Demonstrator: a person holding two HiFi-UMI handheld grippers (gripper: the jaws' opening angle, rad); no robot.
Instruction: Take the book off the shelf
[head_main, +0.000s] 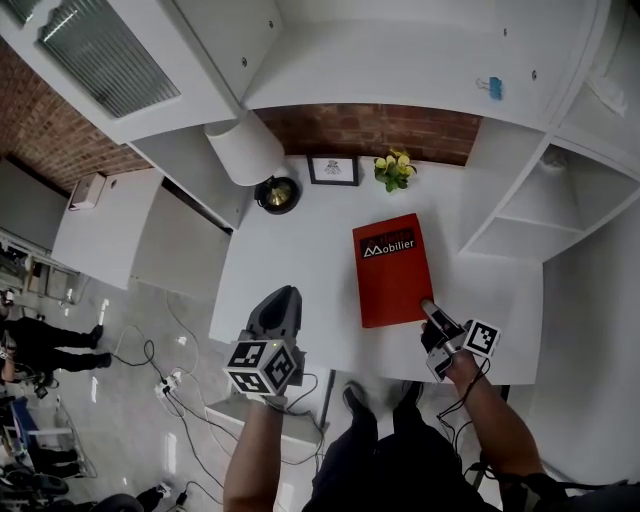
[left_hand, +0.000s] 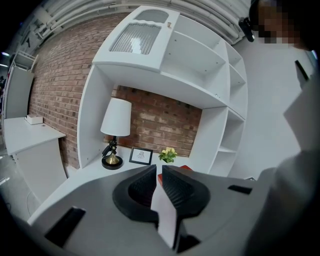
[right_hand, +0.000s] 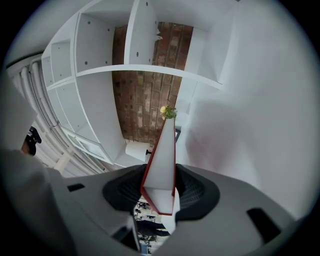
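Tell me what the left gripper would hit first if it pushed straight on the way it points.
Most likely the white desk top, since the shut left gripper tilts slightly down over it. The red book shows just past its tips, so it might catch that edge instead; depth is unclear.

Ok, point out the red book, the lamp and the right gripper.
red book (head_main: 390, 275): head view, middle of cover.
lamp (head_main: 245, 148): head view, white shade.
right gripper (head_main: 430, 312): head view, between its fingertips.
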